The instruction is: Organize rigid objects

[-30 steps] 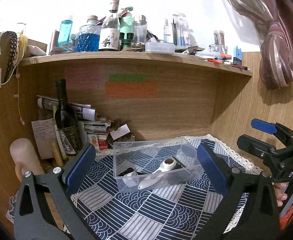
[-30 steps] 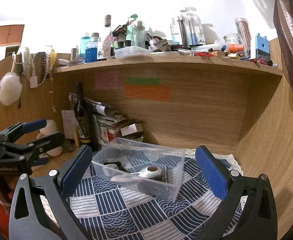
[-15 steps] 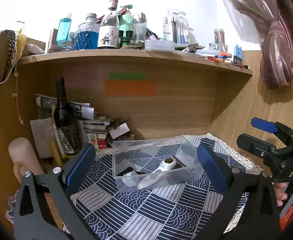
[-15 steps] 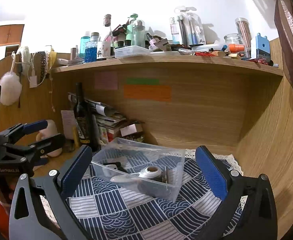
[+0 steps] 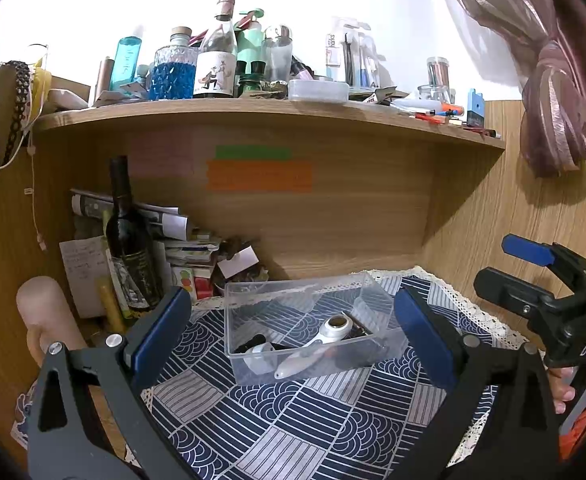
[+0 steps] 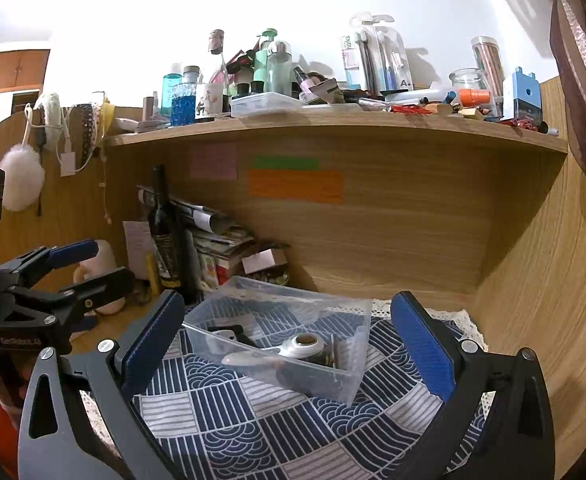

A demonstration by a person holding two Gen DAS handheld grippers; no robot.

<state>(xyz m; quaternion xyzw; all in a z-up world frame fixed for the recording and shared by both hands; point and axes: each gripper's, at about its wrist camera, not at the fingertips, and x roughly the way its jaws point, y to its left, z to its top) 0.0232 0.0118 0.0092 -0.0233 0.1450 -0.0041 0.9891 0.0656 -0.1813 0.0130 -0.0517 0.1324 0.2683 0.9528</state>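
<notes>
A clear plastic box [image 5: 253, 372] stands on the blue patterned cloth [image 5: 293, 412]; it also shows in the right wrist view [image 6: 349, 384]. Inside lie a white long-handled tool [image 5: 313, 348], also in the right wrist view [image 6: 277, 352], and small dark items. My left gripper [image 5: 291, 336] is open and empty, held in front of the box. My right gripper [image 6: 287, 340] is open and empty, also in front of the box. Each gripper shows from the side in the other's view, the right one [image 5: 533, 276] and the left one [image 6: 73, 268].
A dark wine bottle [image 5: 129, 240] and a stack of papers [image 5: 173, 240] stand at the back left. A pink plush [image 5: 41, 312] sits left. The shelf [image 5: 269, 108] above holds bottles and stationery. A wooden wall [image 6: 553, 280] closes the right side.
Both cameras have shifted very slightly; the box and its contents have not moved. Both grippers stay open.
</notes>
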